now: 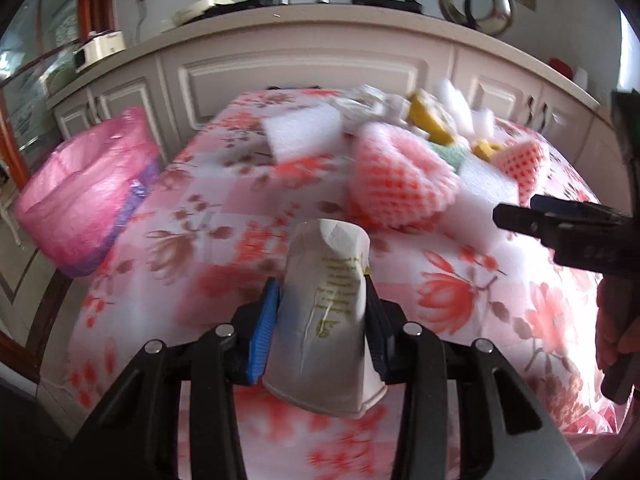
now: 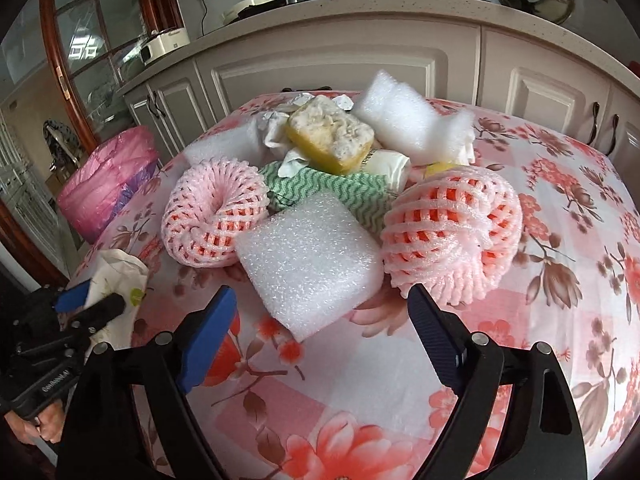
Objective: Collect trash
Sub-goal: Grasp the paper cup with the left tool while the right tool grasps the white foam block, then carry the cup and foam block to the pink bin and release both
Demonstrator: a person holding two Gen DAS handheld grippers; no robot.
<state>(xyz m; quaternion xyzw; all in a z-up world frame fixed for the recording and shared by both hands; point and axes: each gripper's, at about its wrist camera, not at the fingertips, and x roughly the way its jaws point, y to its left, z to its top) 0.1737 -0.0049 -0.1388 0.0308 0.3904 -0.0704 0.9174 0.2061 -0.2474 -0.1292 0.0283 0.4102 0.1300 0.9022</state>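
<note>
Nearest: left gripper (image 1: 322, 320) pinching crumpled white paper cup (image 1: 326, 312), green print unreadable. Right gripper (image 2: 320, 328) spread before white foam block (image 2: 308, 256).

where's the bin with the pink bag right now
The bin with the pink bag stands on the floor off the table's left edge in both wrist views, in front of the white cabinets.

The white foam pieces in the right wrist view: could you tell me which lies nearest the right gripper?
The flat square foam pad, lying just ahead of the right gripper; the other foam pieces sit farther back in the pile.
</note>
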